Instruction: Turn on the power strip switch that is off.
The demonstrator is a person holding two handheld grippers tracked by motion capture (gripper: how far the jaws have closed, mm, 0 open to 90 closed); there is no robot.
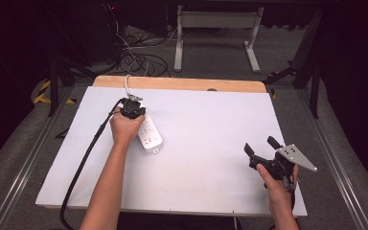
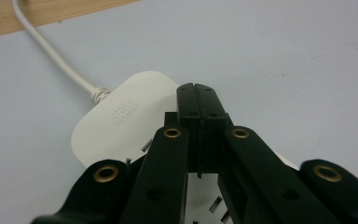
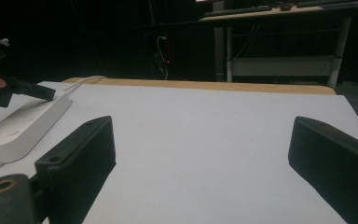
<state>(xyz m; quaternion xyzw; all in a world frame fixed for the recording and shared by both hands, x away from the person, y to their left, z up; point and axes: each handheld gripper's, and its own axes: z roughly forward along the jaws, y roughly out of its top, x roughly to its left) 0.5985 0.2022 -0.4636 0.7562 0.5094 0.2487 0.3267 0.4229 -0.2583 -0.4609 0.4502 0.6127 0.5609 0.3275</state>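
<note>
While the left gripper (image 2: 196, 100), jaws pressed together, is bearing down on the cord end of the white power strip (image 1: 148, 132) at the table's (image 1: 206, 120) left-centre, the right gripper (image 1: 262, 145) is waiting spread and empty, well apart. Judging by this, work is only beginning; nothing is obstructing.

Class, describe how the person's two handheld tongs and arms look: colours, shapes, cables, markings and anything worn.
Both tongs are black. The left tongs have two flat jaws with brass-coloured rivets and a thick black cable trailing off the table. The right tongs carry a grey three-cornered plate dotted with small holes. The forearms are bare, with no sleeves or gloves visible.
</note>
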